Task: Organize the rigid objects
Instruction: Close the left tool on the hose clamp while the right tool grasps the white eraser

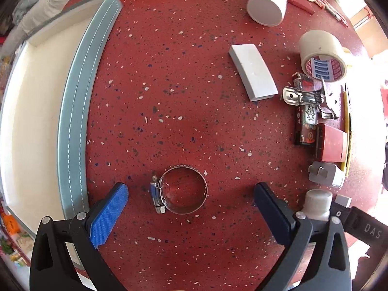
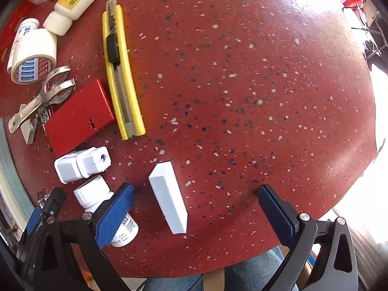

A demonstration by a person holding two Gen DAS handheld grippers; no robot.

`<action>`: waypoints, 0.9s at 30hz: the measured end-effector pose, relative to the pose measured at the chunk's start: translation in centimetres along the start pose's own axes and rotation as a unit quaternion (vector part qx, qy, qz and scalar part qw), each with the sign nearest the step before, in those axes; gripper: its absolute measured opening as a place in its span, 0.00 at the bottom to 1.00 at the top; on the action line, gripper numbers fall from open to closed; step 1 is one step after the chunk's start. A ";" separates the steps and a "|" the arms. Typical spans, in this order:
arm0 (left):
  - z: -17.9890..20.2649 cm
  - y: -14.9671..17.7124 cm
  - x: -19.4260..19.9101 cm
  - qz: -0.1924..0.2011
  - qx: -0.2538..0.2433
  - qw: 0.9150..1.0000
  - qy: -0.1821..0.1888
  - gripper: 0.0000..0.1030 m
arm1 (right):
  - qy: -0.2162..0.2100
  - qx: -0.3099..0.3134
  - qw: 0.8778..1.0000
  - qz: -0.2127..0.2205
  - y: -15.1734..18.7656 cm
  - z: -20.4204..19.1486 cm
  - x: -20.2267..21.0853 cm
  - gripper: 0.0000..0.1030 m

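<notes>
Steel clamp is framed on the tabletop by the spread left gripper; squeezed carelessly, it could be flicked away. Right gripper, likewise released, brackets a block.

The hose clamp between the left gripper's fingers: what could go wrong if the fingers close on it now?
1. The hose clamp is a thin metal ring lying flat on the table; the open left gripper could slide over it or pinch it out sideways.
2. Its screw housing faces the left finger, so the grip may be uneven and the ring may twist.
</notes>
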State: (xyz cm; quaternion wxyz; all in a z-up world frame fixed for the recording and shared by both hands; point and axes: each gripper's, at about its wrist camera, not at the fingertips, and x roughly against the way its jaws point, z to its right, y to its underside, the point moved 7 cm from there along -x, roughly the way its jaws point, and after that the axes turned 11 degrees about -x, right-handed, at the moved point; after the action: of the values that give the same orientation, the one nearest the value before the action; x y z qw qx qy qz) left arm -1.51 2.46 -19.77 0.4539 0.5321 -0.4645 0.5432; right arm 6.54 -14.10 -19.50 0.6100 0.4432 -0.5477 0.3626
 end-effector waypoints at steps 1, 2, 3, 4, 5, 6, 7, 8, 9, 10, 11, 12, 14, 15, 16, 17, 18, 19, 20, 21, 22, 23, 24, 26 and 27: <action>0.1 0.1 -0.1 0.004 0.000 1.000 -0.001 1.00 | 0.001 0.004 1.000 0.000 -0.1 -0.5 0.1 1.00; 0.2 0.3 -0.2 0.008 -0.001 1.000 -0.003 1.00 | -0.001 0.003 1.000 -0.001 -0.1 -1.2 0.1 1.00; 0.3 0.5 -0.3 0.011 0.001 1.000 -0.003 1.00 | -0.001 0.005 1.000 -0.004 -0.1 -1.4 0.0 1.00; 0.4 0.6 -0.5 0.014 0.000 1.000 -0.004 1.00 | 0.001 0.010 1.000 -0.010 0.1 -1.6 -0.4 1.00; 0.4 0.3 0.0 0.015 0.000 1.000 -0.005 1.00 | 0.001 0.013 1.000 -0.014 0.1 -0.9 -1.3 1.00; 0.5 0.6 -0.1 0.015 0.000 1.000 -0.005 1.00 | 0.001 0.014 1.000 -0.016 -0.1 -1.2 -1.4 1.00; 0.5 1.3 -0.2 0.010 0.003 1.000 -0.005 1.00 | 0.002 0.017 1.000 -0.017 -0.1 -1.3 -1.5 1.00; 0.6 1.4 -0.3 0.003 0.005 1.000 -0.004 1.00 | 0.004 0.021 1.000 -0.015 0.0 -0.4 -1.6 1.00; 0.6 1.4 -0.4 -0.004 0.010 1.000 -0.003 1.00 | 0.006 0.027 1.000 -0.013 0.0 -0.6 -1.6 1.00; 0.2 0.3 -0.2 -0.008 0.012 1.000 -0.004 1.00 | 0.007 0.032 0.999 -0.009 0.0 -1.0 -1.6 0.99; 0.4 0.1 -0.3 -0.009 0.012 1.000 -0.008 0.99 | 0.005 0.038 0.999 -0.003 0.7 -0.7 -2.5 0.95; -0.1 -1.2 0.8 -0.008 0.007 1.000 -0.010 0.94 | 0.006 0.048 0.999 0.004 1.0 -1.0 -2.2 0.88; 1.2 -1.6 1.4 -0.001 -0.008 1.000 -0.004 0.82 | 0.009 0.075 0.997 0.019 1.5 -1.8 -1.6 0.73; 2.0 -1.9 1.4 0.000 -0.015 1.000 -0.002 0.73 | 0.012 0.088 0.996 0.023 1.7 -2.2 -1.4 0.61; 2.6 -2.0 1.5 -0.001 -0.024 1.000 -0.001 0.69 | 0.014 0.097 0.995 0.026 1.9 -2.4 -1.2 0.56; 3.2 -2.2 1.5 -0.003 -0.031 1.000 -0.001 0.61 | 0.014 0.105 0.994 0.027 2.2 -2.9 -1.4 0.46; 3.7 -2.3 1.6 -0.004 -0.040 0.999 0.000 0.49 | 0.016 0.112 0.993 0.027 2.3 -3.0 -1.4 0.37; 4.2 -2.4 1.7 -0.003 -0.050 0.999 0.000 0.44 | 0.015 0.117 0.993 0.028 2.7 -3.1 -1.4 0.31; 4.5 -2.4 1.6 -0.012 -0.056 0.998 0.002 0.44 | 0.014 0.124 0.992 0.028 2.8 -3.2 -1.4 0.14; 4.7 -2.4 1.5 -0.015 -0.058 0.998 0.002 0.44 | 0.009 0.127 0.992 0.025 2.9 -3.2 -1.4 0.10; 4.8 -2.2 1.5 -0.018 -0.059 0.998 0.004 0.44 | 0.004 0.127 0.992 0.022 2.9 -2.9 -1.4 0.10; 4.7 -2.1 1.5 -0.022 -0.061 0.998 0.007 0.44 | -0.001 0.129 0.991 0.022 3.0 -2.4 -1.0 0.10; 4.7 -1.9 1.5 -0.023 -0.063 0.998 0.009 0.44 | -0.006 0.131 0.991 0.025 2.9 -2.3 -0.4 0.10; 4.4 -1.4 2.1 -0.019 -0.070 0.997 0.012 0.44 | -0.023 0.139 0.989 0.032 3.3 -1.9 0.4 0.10; 4.4 -1.9 2.2 -0.014 -0.075 0.997 0.013 0.44 | -0.031 0.143 0.989 0.035 3.4 -1.8 0.9 0.10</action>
State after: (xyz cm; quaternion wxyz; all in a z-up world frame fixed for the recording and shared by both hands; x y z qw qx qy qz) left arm 0.99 -1.60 -17.51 0.5063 0.4961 -0.4902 0.5071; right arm 4.17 -11.31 -18.09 0.5100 0.5178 -0.5239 0.4442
